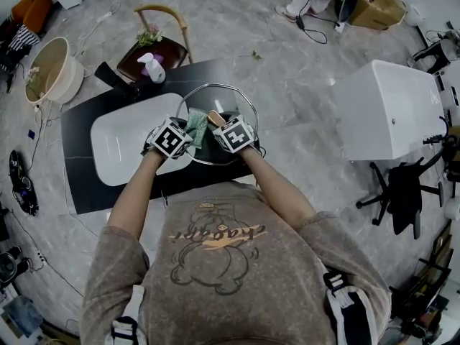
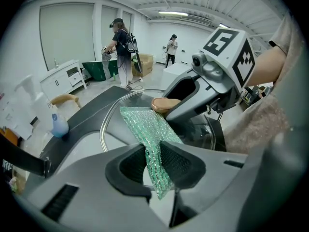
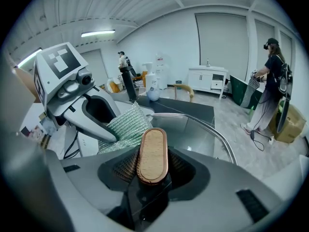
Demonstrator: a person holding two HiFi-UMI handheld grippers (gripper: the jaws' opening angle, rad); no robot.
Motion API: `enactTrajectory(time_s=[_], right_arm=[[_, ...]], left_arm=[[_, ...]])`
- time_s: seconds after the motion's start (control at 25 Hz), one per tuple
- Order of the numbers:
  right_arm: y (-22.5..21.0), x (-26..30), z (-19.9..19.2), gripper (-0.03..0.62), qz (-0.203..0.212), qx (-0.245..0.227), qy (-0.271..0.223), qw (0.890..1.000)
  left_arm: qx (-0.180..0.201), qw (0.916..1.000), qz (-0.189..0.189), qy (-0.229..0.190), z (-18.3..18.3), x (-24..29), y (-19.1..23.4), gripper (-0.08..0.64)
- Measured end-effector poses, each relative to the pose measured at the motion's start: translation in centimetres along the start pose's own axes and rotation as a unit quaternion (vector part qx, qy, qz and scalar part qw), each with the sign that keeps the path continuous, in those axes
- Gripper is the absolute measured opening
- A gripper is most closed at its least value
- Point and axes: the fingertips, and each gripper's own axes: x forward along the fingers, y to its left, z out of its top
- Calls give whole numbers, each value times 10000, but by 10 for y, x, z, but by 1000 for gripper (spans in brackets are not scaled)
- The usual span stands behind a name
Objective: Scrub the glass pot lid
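The glass pot lid [image 1: 224, 99], with a metal rim and a wooden knob [image 1: 215, 117], is held up on edge over the dark counter beside the sink. My right gripper [image 1: 219, 124] is shut on the knob [image 3: 153, 153], and the glass [image 3: 198, 134] stretches away beyond its jaws. My left gripper [image 1: 188, 131] is shut on a green scrub cloth [image 2: 152, 144]. The cloth [image 1: 195, 121] lies against the glass [image 2: 195, 129] just left of the knob [image 2: 164, 104]. In the right gripper view the left gripper [image 3: 104, 127] presses the cloth [image 3: 126, 129] onto the lid.
A white sink [image 1: 126, 139] is set in the dark counter [image 1: 79, 171]. A soap bottle [image 1: 152, 68] stands at the counter's far edge, with a chair [image 1: 162, 45] behind it. A white cabinet [image 1: 392, 110] and an office chair [image 1: 402, 192] stand to the right. People stand far off.
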Motion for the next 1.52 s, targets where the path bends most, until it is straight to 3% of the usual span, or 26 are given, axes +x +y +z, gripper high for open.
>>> enactTrajectory(time_s=[1.32,1.52], right_arm=[[1,-6,5,186,151,129,65,9998],[1,-6,5,186,157,111,84,9998]], left_arm=[[-48,9996,171,225,-24,-6,-16,91],[-33,9999,-14,164,-22,-7,-23,89]])
